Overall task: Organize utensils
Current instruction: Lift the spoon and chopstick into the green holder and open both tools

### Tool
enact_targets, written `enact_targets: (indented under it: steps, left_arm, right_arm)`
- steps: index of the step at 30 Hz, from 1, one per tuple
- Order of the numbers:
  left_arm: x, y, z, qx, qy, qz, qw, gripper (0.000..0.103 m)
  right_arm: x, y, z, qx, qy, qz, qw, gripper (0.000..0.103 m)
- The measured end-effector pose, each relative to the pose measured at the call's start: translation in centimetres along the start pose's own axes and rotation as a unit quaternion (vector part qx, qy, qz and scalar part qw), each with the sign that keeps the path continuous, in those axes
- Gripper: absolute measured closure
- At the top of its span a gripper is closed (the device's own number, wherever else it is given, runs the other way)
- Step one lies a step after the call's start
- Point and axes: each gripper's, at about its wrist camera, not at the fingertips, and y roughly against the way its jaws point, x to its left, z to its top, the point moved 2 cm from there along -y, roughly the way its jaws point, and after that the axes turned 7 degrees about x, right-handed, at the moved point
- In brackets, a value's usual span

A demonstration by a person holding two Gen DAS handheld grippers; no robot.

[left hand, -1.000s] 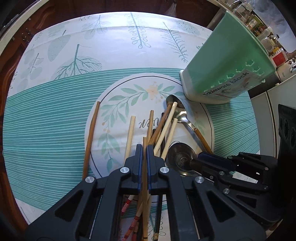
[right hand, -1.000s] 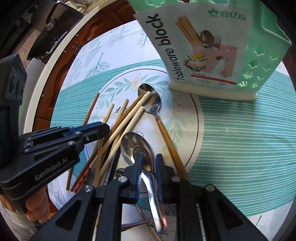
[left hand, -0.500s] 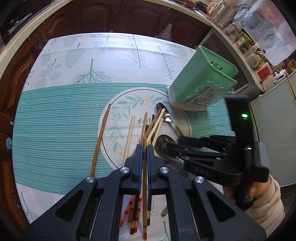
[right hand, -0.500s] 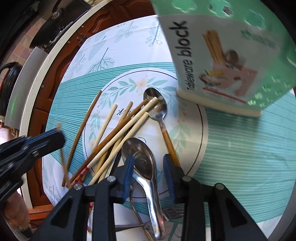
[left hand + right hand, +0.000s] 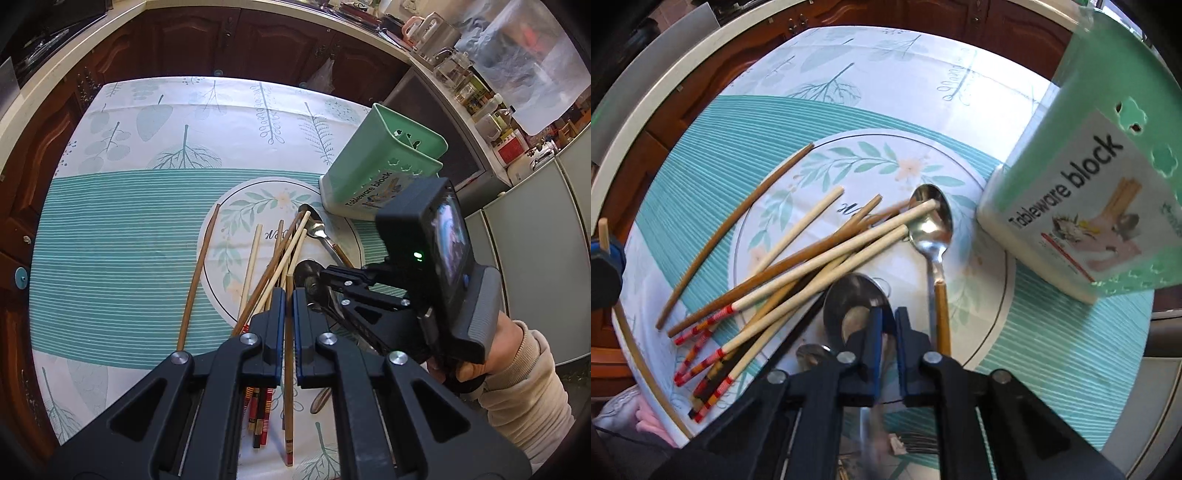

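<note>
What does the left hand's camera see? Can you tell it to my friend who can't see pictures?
The left gripper pinches one brown chopstick above a messy pile of chopsticks and spoons on a leafy tablecloth. A green utensil holder stands behind, and the right gripper grips a big spoon.

Between my left jaws runs a single chopstick, reaching ahead and back. Beneath and ahead of them, a heap of chopsticks fans across the counter. Ahead to the right stands the utensil holder, with a spoon lying before it. Between my right jaws sits a large spoon; the heap lies to their left.
</note>
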Motion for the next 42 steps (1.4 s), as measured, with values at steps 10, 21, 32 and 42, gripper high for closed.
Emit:
enact_targets:
  steps: [10, 21, 32, 42]
  left_arm:
    - [-2.5, 5.0, -1.0, -0.066, -0.026, 0.009, 0.9974, 0.101]
    - [-10.4, 15.3, 1.2, -0.173, -0.103, 0.032, 0.979, 0.101]
    - [-17.5, 23.0, 7.0, -0.234, -0.128, 0.057, 0.962, 0.101]
    - [-19.3, 22.5, 12.6, -0.25, -0.1, 0.033, 0.9625, 0.101]
  right_arm:
    - [-0.9, 6.5, -4.2, -0.121, -0.025, 0.019, 0.992, 0.102]
    - [-1.8, 17.3, -7.7, -0.355, -0.056, -0.133, 0.924, 0.102]
    - [-7.8, 22.3, -7.2, -0.516, -0.176, -0.234, 0.805, 0.103]
    - [-14.6, 19.4, -5.0, -0.525, -0.233, -0.196, 0.795, 0.103]
